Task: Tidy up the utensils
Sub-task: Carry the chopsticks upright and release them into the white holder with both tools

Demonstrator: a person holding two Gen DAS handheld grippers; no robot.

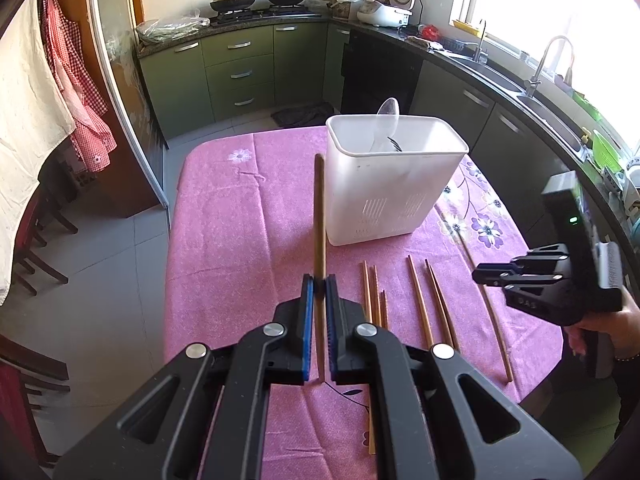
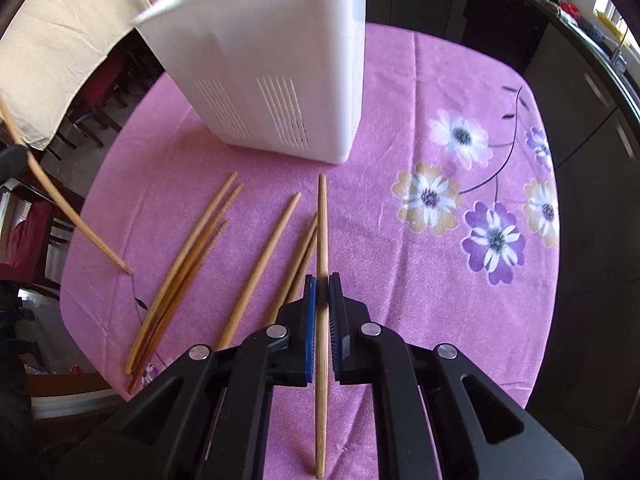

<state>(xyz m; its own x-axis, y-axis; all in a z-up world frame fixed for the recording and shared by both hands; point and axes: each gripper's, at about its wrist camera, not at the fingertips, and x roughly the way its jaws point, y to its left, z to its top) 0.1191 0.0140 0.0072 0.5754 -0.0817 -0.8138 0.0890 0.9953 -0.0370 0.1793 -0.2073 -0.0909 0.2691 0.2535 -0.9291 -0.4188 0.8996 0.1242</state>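
A white plastic utensil holder stands on the pink tablecloth, with a clear spoon inside. My left gripper is shut on a dark wooden chopstick that points toward the holder's left side. My right gripper is shut on a light wooden chopstick, held above the table and pointing at the holder. Several chopsticks lie loose on the cloth in front of the holder; they also show in the right wrist view. The right gripper's body shows in the left wrist view at the right.
The table has a pink cloth with flower prints on its right side. Dark chairs stand to the left. Green kitchen cabinets, a stove with woks and a sink line the far walls.
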